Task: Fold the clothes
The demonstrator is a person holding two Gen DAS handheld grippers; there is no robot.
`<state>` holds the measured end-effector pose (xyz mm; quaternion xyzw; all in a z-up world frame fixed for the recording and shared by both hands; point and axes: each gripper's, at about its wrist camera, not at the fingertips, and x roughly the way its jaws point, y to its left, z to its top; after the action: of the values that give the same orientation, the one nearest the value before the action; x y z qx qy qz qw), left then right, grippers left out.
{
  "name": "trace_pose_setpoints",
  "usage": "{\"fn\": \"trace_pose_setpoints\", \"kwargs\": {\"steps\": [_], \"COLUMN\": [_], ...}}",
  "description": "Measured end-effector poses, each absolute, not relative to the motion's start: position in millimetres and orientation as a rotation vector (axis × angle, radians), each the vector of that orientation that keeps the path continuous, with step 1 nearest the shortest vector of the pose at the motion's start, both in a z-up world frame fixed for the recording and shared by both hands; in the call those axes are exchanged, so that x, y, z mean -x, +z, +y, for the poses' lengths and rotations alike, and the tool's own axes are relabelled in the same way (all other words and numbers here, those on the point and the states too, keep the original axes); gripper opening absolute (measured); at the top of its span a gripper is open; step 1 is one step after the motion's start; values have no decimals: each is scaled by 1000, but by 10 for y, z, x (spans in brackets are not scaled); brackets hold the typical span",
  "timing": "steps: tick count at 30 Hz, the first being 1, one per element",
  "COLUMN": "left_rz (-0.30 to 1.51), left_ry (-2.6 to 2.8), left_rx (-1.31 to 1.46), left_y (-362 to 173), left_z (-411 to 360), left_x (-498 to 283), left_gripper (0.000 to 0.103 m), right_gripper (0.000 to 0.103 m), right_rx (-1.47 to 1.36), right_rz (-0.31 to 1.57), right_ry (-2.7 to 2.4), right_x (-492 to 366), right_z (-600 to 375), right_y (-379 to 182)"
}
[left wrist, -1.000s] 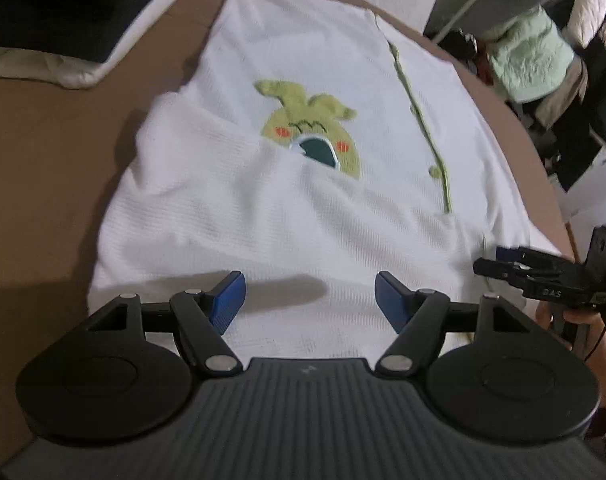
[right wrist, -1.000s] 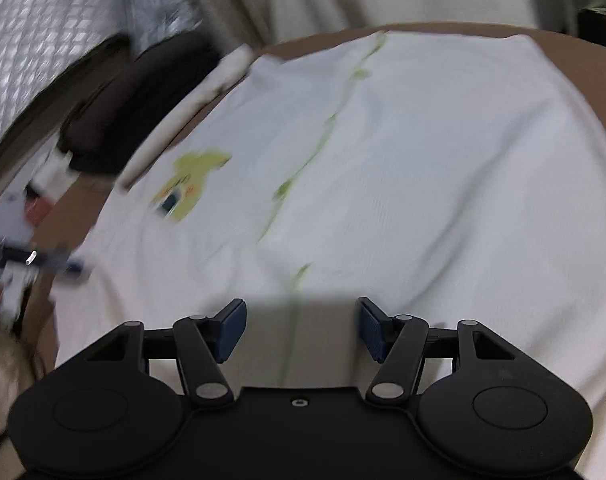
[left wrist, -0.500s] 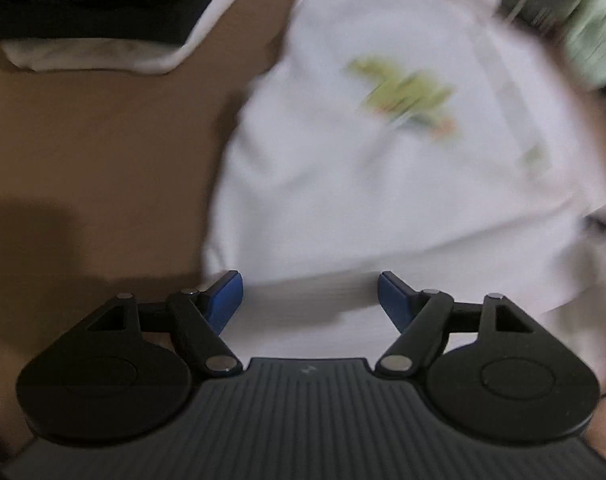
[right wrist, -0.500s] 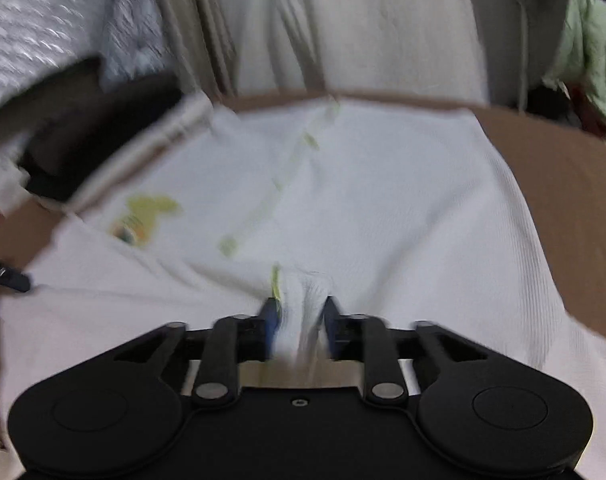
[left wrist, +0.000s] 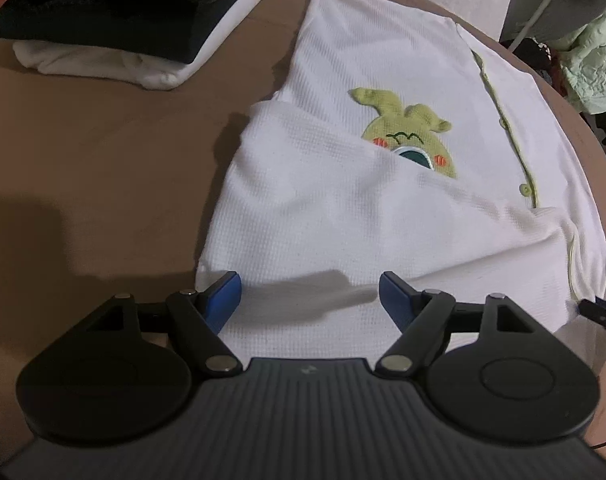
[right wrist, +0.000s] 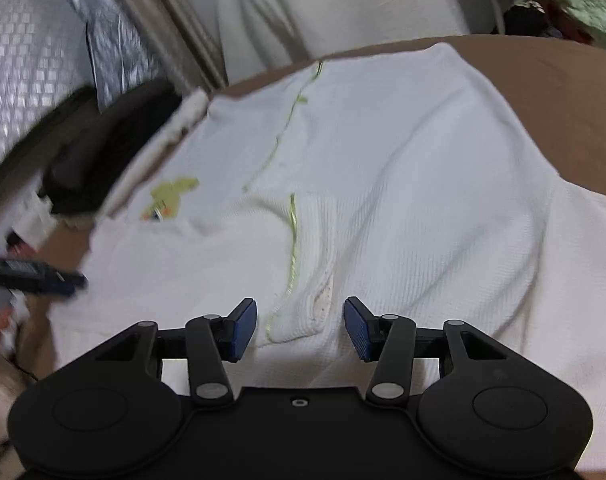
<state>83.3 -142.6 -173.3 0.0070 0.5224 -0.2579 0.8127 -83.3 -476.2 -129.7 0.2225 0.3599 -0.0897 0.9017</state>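
Right gripper astride garment's green-trimmed edge, unseen from left wrist.

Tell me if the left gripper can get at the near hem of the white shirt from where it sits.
Probably yes: the left gripper hangs open over the white shirt, with nothing lying between.

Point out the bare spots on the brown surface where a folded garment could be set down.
The widest bare patch of the brown surface lies left of the white garment, below the stack of dark and white folded clothes. A narrower strip runs along the garment's right edge. Crowded: the stack's corner and the garment itself.
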Motion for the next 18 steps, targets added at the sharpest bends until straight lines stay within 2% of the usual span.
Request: {"fn": "trace_pose_setpoints", "kwargs": {"steps": [1, 2, 5, 7, 9, 10, 12, 13, 14, 18], "left_rz": [1119, 1122, 1128, 1100, 1041, 1002, 950, 934, 918, 907], "left_ry": [-532, -513, -460, -454, -467, -489, -584, -629, -673, -829], "left_rx": [-42, -70, -150, -192, -225, -227, -136, -81, -27, 34], "left_y": [-1760, -1787, -1860, -1848, -1756, -1682, -1502, -1421, -1340, -1274], "left_z": [-1445, -1463, -1518, -1562, -1610, -1632, -1696, -1742, -1788, -2315], "left_x": [-828, -822, -803, -760, -667, -599, -432, -351, -270, 113], "left_gripper": [76, 76, 76, 76, 76, 76, 76, 76, 76, 76], "right_gripper": [19, 15, 10, 11, 21, 21, 45, 52, 63, 67], "right_rx": [-447, -435, -418, -401, -505, -591, -733, -781, -829, -917], "right_rz": [755, 742, 715, 753, 725, 691, 638, 625, 611, 564], "right_ry": [-193, -200, -252, -347, -361, -332, -303, -314, -326, -363], "right_x": [814, 839, 1029, 1178, 1468, 1639, 1950, 2082, 2213, 2362], "right_z": [-4749, -4731, -4738, -4800, -4920, -4981, -5061, -5075, -5088, -5105], "right_y": [-1317, -1294, -1187, -1210, -1209, -1210, -1232, -1256, -1280, -1475]}}
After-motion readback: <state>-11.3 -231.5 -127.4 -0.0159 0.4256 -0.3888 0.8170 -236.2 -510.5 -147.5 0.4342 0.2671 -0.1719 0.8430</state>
